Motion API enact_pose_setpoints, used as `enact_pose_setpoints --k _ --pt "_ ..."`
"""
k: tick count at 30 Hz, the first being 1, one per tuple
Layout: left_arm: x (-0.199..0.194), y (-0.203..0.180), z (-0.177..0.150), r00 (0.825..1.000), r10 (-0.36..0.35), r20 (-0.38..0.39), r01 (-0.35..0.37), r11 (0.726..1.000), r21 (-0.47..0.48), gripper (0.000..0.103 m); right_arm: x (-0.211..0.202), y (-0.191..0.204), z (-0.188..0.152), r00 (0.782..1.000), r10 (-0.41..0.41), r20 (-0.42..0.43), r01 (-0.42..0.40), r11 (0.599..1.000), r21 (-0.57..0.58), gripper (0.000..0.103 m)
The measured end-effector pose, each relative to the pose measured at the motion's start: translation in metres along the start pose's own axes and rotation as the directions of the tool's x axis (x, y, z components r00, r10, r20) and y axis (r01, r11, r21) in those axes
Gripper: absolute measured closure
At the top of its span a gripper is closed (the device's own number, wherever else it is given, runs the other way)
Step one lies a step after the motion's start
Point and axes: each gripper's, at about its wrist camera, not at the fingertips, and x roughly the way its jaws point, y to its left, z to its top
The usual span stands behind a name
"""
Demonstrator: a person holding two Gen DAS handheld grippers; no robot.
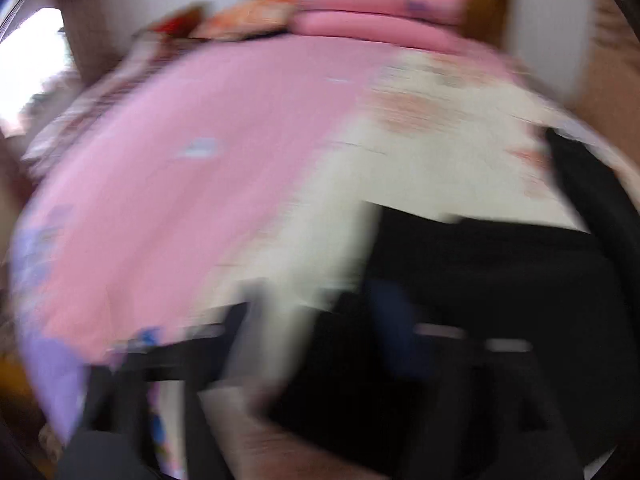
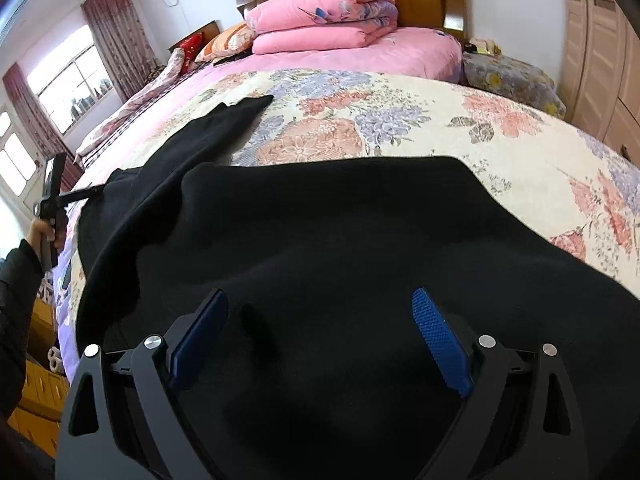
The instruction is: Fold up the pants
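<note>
Black pants [image 2: 320, 240] | right gripper [image 2: 320, 336] jaws spread | left gripper [image 2: 50, 208] jaws unclear

Bed [image 2: 420, 128] carries black pants [image 2: 340, 240], seemingly folded quilt [image 2: 320, 16].

The right gripper [image 2: 318, 336] hovers over the black pants [image 2: 340, 240] with its blue pads [image 2: 438, 342] spread wide apart, nothing between them. The pants lie on a floral bedspread [image 2: 400, 120], one leg reaching toward the folded pink quilt [image 2: 320, 20]. At far left, a hand [image 2: 42, 234] holds the left gripper [image 2: 54, 196] at the pants' edge.
</note>
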Motion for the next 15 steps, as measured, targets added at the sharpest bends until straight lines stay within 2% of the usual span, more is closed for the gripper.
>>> enact_pose_setpoints --k 1,2,3,4,5,6,7,8,9,10,12,14,15 --pt "-0.009 0.001 0.002 0.988 0.151 0.017 -0.151 0.988 -0.002 0.01 -0.003 -0.002 -0.001 1.0 0.006 0.007 -0.006 1.0 0.001 0.013" --pt "-0.02 0.002 0.008 0.957 0.289 0.03 -0.289 0.957 -0.02 0.011 -0.003 -0.004 -0.001 1.0 0.007 0.007 -0.007 1.0 0.007 0.013" --pt "-0.036 -0.001 0.014 0.938 0.342 0.053 -0.34 0.939 -0.043 0.012 -0.003 -0.006 -0.001 1.0 0.009 0.005 -0.009 1.0 0.017 0.013" --pt "-0.064 -0.013 0.022 0.954 0.279 0.113 -0.274 0.96 -0.057 0.012 -0.002 -0.009 -0.002 1.0 0.019 0.007 -0.019 0.999 0.028 0.013" --pt "-0.095 -0.037 0.031 0.974 0.148 0.174 -0.144 0.989 -0.039 0.009 -0.002 -0.01 -0.002 1.0 0.023 0.011 -0.023 0.999 0.033 0.013" --pt "-0.111 -0.055 0.036 0.977 0.082 0.195 -0.081 0.997 -0.012 0.006 -0.001 -0.01 -0.002 1.0 0.026 0.017 -0.027 0.999 0.036 0.013" --pt "-0.132 -0.092 0.044 0.978 -0.007 0.211 -0.006 0.998 0.057 0.002 0.0 -0.01 -0.001 0.999 0.028 0.022 -0.029 0.999 0.035 0.013" --pt "-0.146 -0.127 0.048 0.974 -0.077 0.211 0.048 0.989 0.136 0.002 0.001 -0.009 -0.002 0.999 0.028 0.027 -0.029 0.999 0.033 0.013" --pt "-0.156 -0.163 0.052 0.97 -0.143 0.198 0.098 0.97 0.221 0.002 0.002 -0.008 -0.002 0.999 0.024 0.028 -0.024 0.999 0.028 0.013" --pt "-0.163 -0.208 0.054 0.964 -0.209 0.166 0.149 0.938 0.313 0.002 0.003 -0.006 -0.002 1.0 0.014 0.026 -0.014 1.0 0.018 0.013" --pt "-0.165 -0.29 0.057 0.956 -0.275 0.102 0.205 0.876 0.437 0.002 0.0 -0.004 -0.003 0.999 0.009 0.03 -0.01 1.0 0.008 0.013" --pt "-0.155 -0.344 0.06 0.959 -0.279 0.056 0.213 0.834 0.509 0.003 -0.005 -0.004 -0.004 0.999 -0.01 0.031 0.01 1.0 0.005 0.013" --pt "-0.141 -0.373 0.066 0.964 -0.265 0.02 0.214 0.818 0.533 0.008 -0.009 -0.004 -0.005 0.999 -0.025 0.033 0.025 1.0 0.005 0.013"
